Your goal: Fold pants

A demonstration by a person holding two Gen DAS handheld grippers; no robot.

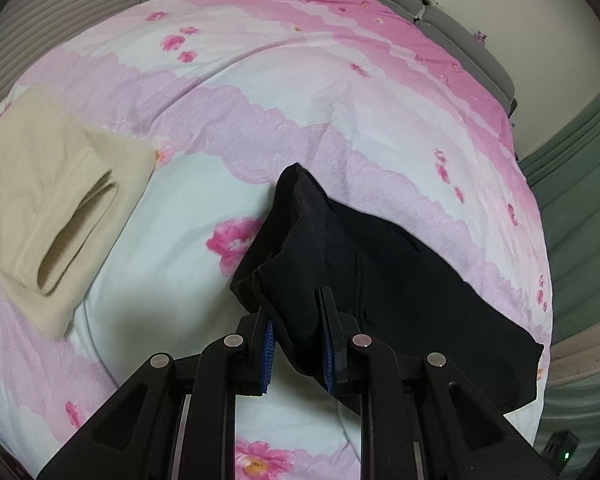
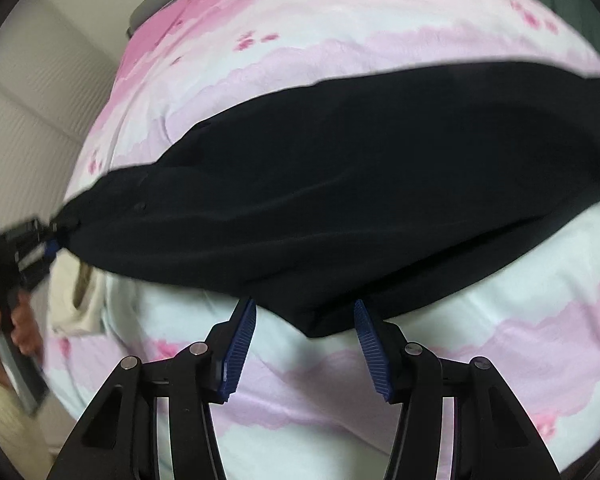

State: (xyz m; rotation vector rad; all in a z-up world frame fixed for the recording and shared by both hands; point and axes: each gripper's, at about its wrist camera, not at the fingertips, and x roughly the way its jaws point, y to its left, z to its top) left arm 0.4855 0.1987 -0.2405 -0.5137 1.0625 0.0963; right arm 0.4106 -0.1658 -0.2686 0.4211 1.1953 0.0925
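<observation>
Black, thin woven-fabric pants [image 2: 340,184] lie stretched across a pink-and-white floral bedsheet [image 1: 300,92], one end raised off the bed, the rest draped toward the far side.

Left gripper [image 1: 298,344]: jaws drawn nearly together, blue ribbed pads [image 1: 269,344] pinching a bunched end of the pants; cloth hangs from the grip. Right-wrist view confirms: the same end is gathered to a point at that gripper, with a hand [image 2: 20,320] behind it.

Right gripper [image 2: 305,344]: jaws about half open, nothing clamped. The near hem of the pants sits just beyond and between the tips; contact w/ pads not evident, frame blurred.

Handling, judged: light, limp, no stiffness; sags and folds under own weight, follows whichever point is lifted. Smooth weave, prob. somewhat slippery, so a thin single layer could slide out. Best hold: doubled edges, i.e. hem or waistband, both layers in the bite. Not fragile.

Also present: folded cream knit garment [image 1: 48,216] on the bed, well apart from the pants.
</observation>
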